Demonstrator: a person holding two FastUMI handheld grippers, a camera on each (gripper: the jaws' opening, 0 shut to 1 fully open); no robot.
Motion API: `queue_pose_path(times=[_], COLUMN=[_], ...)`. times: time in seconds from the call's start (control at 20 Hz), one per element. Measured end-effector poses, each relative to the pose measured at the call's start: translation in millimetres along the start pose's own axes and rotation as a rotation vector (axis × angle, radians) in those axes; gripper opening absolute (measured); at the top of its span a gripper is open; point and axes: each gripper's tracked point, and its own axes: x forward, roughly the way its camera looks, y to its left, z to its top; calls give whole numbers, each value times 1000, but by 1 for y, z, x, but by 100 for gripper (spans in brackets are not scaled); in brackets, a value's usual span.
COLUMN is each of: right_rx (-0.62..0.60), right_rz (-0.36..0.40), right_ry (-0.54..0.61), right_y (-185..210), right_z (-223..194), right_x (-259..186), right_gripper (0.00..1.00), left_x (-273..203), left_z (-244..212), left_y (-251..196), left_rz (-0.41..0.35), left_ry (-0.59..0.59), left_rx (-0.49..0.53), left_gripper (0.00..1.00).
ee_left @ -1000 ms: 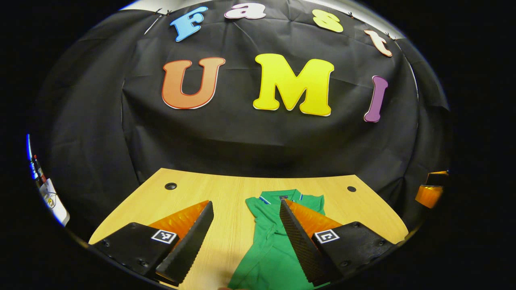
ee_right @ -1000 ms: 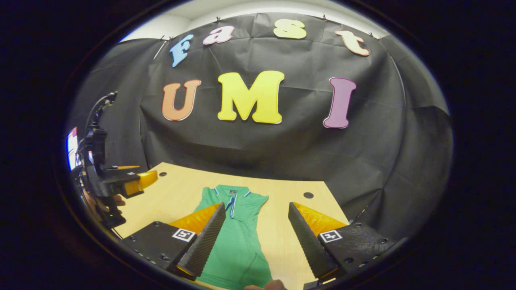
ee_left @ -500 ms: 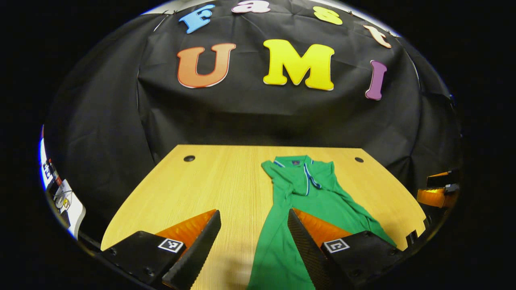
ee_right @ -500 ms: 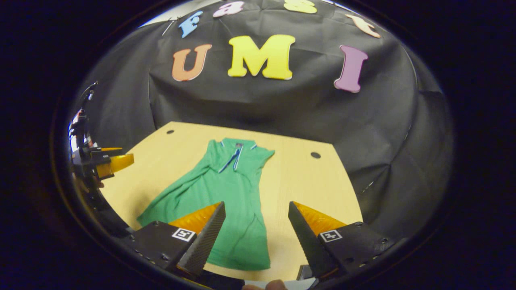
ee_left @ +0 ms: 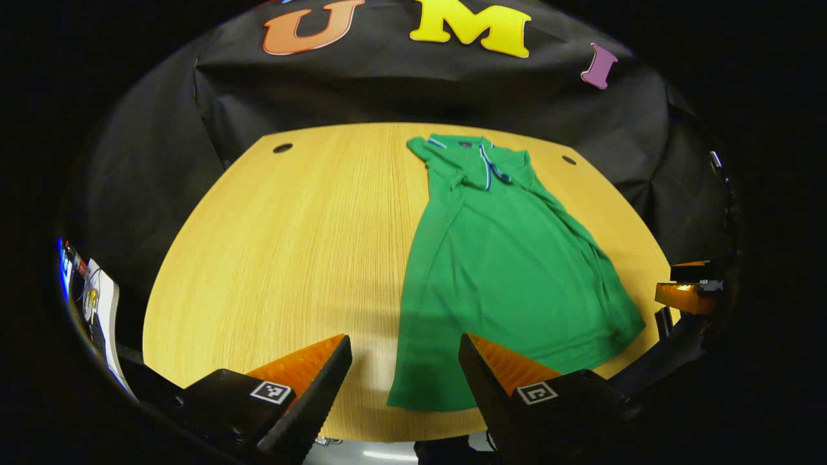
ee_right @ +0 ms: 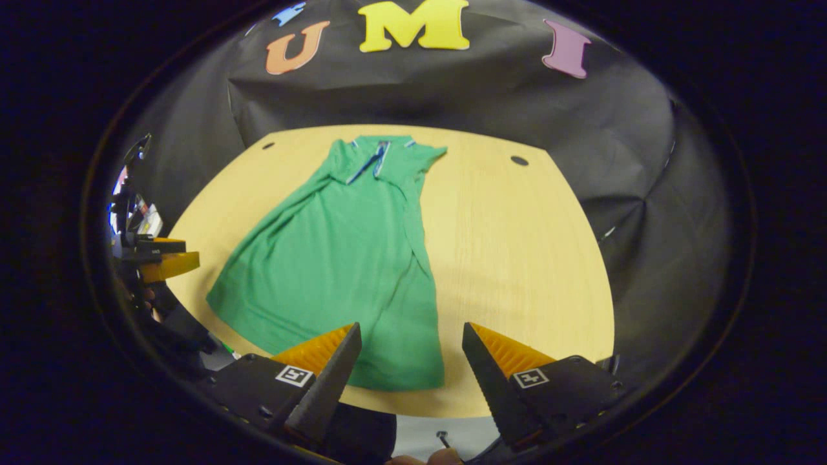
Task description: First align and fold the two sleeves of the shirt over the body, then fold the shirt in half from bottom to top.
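Note:
A green polo shirt (ee_left: 510,258) lies flat on the wooden table (ee_left: 271,258), collar at the far end, both sleeves tucked in over the body, hem near the front edge. My left gripper (ee_left: 404,341) hovers open above the hem's left corner, holding nothing. In the right gripper view the shirt (ee_right: 336,258) spreads left of centre on the table (ee_right: 517,258). My right gripper (ee_right: 411,328) is open above the hem's right corner, nothing between its fingers. The right gripper (ee_left: 688,294) appears at the left view's right edge, the left gripper (ee_right: 161,265) at the right view's left edge.
Two round cable holes (ee_left: 282,148) (ee_left: 568,159) sit at the table's far corners. The booth's black cloth wall (ee_left: 387,90) hangs close behind the table. White clutter (ee_left: 103,310) stands off the left side. Bare wood lies on either side of the shirt.
Both grippers have risen and drawn back toward the table's front edge, tilting downward, so the whole shirt and its hem have come into sight. Both have stayed open.

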Motion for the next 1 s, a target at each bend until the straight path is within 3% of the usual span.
queue_pose_path(times=[0.2, 0.65, 1.0], right_rx=[-4, 55, 109], right_rz=[-7, -21, 7], right_ry=[122, 297, 347], right_y=[-1, -1, 2], right_z=[-28, -56, -56], right_x=[26, 65, 65], right_gripper=[98, 98, 93], left_x=[25, 19, 17], left_z=[-25, -45, -50], left_y=[10, 8, 14], left_rz=[-17, -7, 38], left_ry=[119, 254, 304], left_rx=[-23, -30, -36], left_gripper=[100, 100, 100])
